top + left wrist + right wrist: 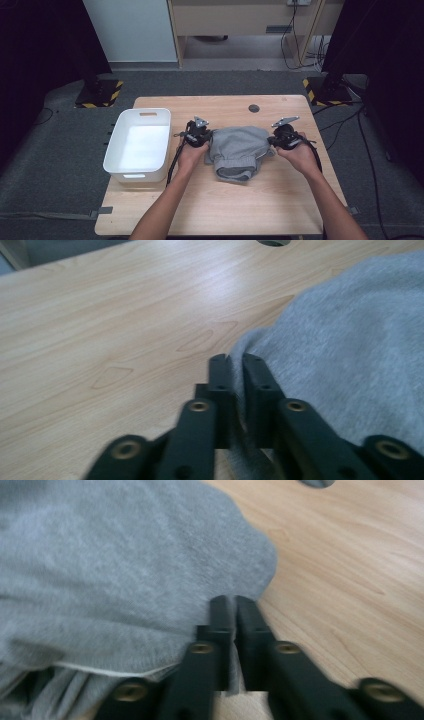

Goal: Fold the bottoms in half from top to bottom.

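A grey fleece garment point(237, 150) lies bunched in the middle of the wooden table point(225, 210). My left gripper point(209, 141) sits at the garment's left edge, held level and pointing right. In the left gripper view its jaws point(235, 361) stand almost together, with a fold of the grey cloth point(340, 340) pinched between them. My right gripper point(272, 142) is at the garment's right edge, pointing left. Seen from the right gripper view, its jaws point(235, 601) are nearly closed over the hem of the cloth point(110, 555).
A white plastic bin point(112, 150) with nothing in it stands on the table's left side, close to my left hand. A round cable hole point(254, 108) is in the table's far edge. Bare wood lies in front of the garment, and black stands rise beyond the far corners.
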Action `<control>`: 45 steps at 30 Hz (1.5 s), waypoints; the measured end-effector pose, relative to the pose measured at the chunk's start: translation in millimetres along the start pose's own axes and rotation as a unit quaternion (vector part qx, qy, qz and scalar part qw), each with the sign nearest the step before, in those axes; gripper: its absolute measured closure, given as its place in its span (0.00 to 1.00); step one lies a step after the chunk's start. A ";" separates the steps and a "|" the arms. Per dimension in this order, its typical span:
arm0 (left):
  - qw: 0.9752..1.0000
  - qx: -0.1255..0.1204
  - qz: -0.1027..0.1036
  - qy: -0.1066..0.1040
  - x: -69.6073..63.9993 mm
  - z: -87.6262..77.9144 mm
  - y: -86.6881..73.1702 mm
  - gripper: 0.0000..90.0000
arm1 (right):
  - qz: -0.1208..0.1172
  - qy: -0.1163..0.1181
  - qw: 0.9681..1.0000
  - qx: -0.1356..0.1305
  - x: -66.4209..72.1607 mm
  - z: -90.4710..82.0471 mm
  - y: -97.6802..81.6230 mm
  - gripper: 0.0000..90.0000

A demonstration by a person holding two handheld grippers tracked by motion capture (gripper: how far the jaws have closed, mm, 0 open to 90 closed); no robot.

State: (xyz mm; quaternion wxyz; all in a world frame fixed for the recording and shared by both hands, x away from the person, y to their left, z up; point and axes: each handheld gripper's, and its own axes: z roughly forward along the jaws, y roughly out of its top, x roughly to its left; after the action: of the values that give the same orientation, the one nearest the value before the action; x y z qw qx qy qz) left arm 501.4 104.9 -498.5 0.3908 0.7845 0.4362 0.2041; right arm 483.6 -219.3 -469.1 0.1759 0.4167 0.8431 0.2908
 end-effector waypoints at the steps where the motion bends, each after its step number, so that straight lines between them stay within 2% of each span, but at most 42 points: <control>1: 1.000 -0.005 -0.001 0.006 -1.0 -1.6 0.0 0.83 | 0.004 -0.003 1.000 -0.007 1.6 -1.4 0.5 0.88; 2: 1.000 -0.005 -0.001 0.006 -1.0 -1.6 0.0 0.79 | 0.004 -0.003 1.000 -0.007 1.6 -1.4 0.5 0.88; 3: 1.000 -0.013 0.000 0.008 -1.0 -5.4 0.2 0.76 | 0.008 0.003 1.000 -0.020 5.0 -5.4 0.9 0.78; 4: 1.000 -0.013 0.000 0.008 -1.0 -5.4 0.2 0.73 | 0.008 0.003 1.000 -0.020 5.0 -5.4 0.9 0.78; 5: 1.000 -0.018 -0.004 0.004 -1.3 -8.9 0.3 0.70 | 0.010 0.006 1.000 -0.028 9.3 -10.4 0.8 0.73; 6: 1.000 -0.018 -0.004 0.004 -1.3 -8.9 0.3 0.70 | 0.010 0.006 1.000 -0.028 9.3 -10.4 0.8 0.73; 9: 1.000 -0.019 0.002 -0.001 -3.9 -12.5 -1.5 0.68 | 0.004 0.016 0.999 -0.040 19.2 -17.1 0.5 0.63; 11: 1.000 -0.017 0.002 -0.003 -4.8 -12.5 -2.4 0.67 | 0.005 0.016 0.999 -0.041 21.7 -17.6 1.0 0.62; 13: 1.000 -0.015 0.005 -0.003 -6.0 -12.3 -3.8 0.67 | 0.004 0.027 0.998 -0.053 32.0 -18.9 6.6 0.57; 14: 1.000 -0.014 0.006 -0.004 -6.2 -12.3 -4.4 0.67 | 0.004 0.027 0.998 -0.053 32.0 -18.9 6.6 0.57; 15: 1.000 -0.013 0.006 -0.004 -6.3 -12.2 -5.0 0.66 | -0.004 0.032 0.998 -0.054 40.3 -18.3 10.2 0.54; 16: 1.000 -0.012 0.006 -0.004 -6.0 -12.3 -5.5 0.66 | -0.004 0.032 0.998 -0.054 40.3 -18.3 10.2 0.54; 19: 1.000 -0.012 0.002 -0.003 -3.7 -14.6 -7.5 0.65 | -0.017 0.046 0.998 -0.049 55.9 -15.5 10.5 0.50; 21: 1.000 -0.012 0.004 -0.004 -3.7 -16.1 -8.7 0.66 | -0.020 0.051 0.997 -0.047 60.7 -14.5 8.0 0.50; 30: 1.000 -0.012 0.013 -0.004 -5.9 -20.0 -11.1 0.66 | -0.017 0.063 0.997 -0.050 69.0 -18.1 3.0 0.47; 32: 1.000 -0.012 0.011 -0.005 -5.2 -19.8 -11.0 0.66 | -0.018 0.068 0.997 -0.038 70.9 -16.3 0.5 0.46; 37: 1.000 -0.013 0.010 -0.008 -5.5 -19.8 -10.8 0.66 | -0.018 0.084 0.996 -0.004 74.2 -3.0 -10.7 0.53; 40: 1.000 -0.012 0.011 -0.008 -5.5 -19.2 -10.8 0.67 | -0.019 0.086 0.996 0.008 74.4 4.6 -16.9 0.68; 45: 1.000 -0.003 0.011 -0.007 -4.2 -17.0 -12.1 0.67 | -0.030 0.082 0.996 0.006 72.2 4.8 -18.3 0.93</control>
State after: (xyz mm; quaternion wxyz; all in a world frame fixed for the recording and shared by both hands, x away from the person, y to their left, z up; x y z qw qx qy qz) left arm 481.6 112.5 -497.5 0.3937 0.7894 0.4243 0.2046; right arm 432.5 -168.4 -488.4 0.1126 0.3674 0.8684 0.3134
